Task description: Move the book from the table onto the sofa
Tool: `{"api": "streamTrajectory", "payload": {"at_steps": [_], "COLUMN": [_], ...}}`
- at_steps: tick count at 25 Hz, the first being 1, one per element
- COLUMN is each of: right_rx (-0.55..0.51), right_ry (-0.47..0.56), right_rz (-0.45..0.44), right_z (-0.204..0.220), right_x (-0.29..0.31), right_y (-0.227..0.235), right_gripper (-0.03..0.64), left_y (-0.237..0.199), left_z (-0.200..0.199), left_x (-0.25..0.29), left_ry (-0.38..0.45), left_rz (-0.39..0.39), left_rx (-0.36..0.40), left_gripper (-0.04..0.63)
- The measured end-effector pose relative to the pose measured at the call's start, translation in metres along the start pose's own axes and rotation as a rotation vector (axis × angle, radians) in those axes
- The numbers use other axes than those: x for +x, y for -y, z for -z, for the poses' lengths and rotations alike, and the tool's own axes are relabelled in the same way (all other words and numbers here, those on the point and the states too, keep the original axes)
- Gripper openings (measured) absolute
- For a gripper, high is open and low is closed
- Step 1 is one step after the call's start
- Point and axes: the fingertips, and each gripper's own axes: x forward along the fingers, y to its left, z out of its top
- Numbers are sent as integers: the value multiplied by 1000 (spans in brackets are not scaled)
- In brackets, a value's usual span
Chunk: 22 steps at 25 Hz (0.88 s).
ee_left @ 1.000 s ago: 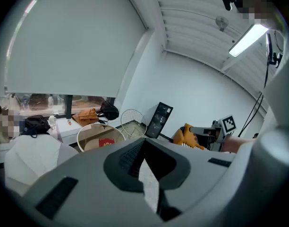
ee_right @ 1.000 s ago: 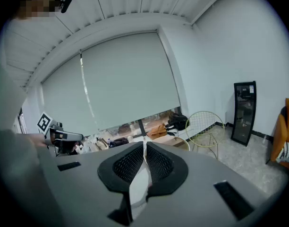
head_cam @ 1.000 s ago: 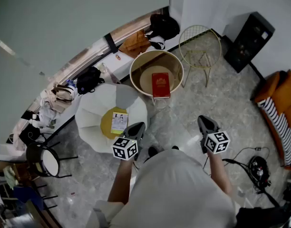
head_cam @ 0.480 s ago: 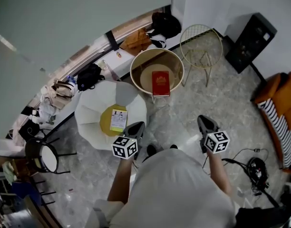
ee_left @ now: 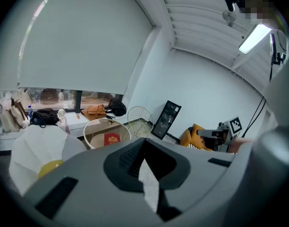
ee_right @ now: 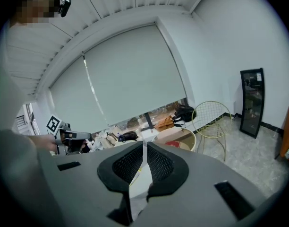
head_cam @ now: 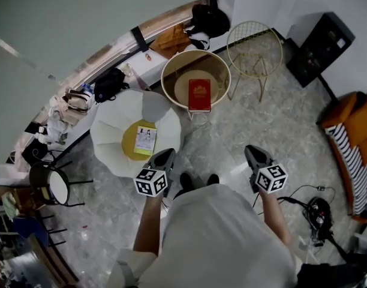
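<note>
both grippers are shut and empty. left gripper [head_cam: 165, 155]: fingers [ee_left: 128, 157] sit together, nothing between them. right gripper [head_cam: 253, 150]: fingers [ee_right: 159, 163] together too, only a thin sliver shows between the pads, nothing held. you hold both out in front of you, well apart from each other, aimed toward the window side of the room.

the red book [head_cam: 199, 95] lies flat, cover up, on the round counter [head_cam: 168, 71], toward its near side. neither gripper touches it. it sits ahead of you, roughly between the lines of the two grippers.

the orange sofa [head_cam: 354, 116] is at the far right of the head view, well apart from the round counter, with a striped cloth [head_cam: 346, 155] on it.

around that:
- the white petal-shaped counter [head_cam: 111, 137] is just left of the round one, with a yellow centre and a booklet [head_cam: 145, 140] on it. in the head view your left gripper shows at its near edge.
- the wire-top side table [head_cam: 254, 41] is just right of the round counter.
- the black panel [head_cam: 321, 41] leans at the wall further right.
- a black bag [head_cam: 108, 83] sits on the window ledge.
</note>
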Motion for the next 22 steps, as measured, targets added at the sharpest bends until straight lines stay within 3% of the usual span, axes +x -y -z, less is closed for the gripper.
{"api": "streamTrajectory", "payload": {"at_steps": [10,16,22], "right_rx": [16,72,96], "right_ry": [-43,-63,-91], "right_rz": [-78,-65,-5], "right_z": [9,17,25], "right_x": [5,16,48], "right_y": [30,45,58], "right_gripper": [49,49,49], "left_y": [11,0,-41], "left_z": [9,1,-11], "left_x": [19,35,56], "left_ry": [-17,-40,-53], "left_rz": [-61,-70,-56], "left_rx": [-11,-5,10], "left_gripper": [2,2,2]}}
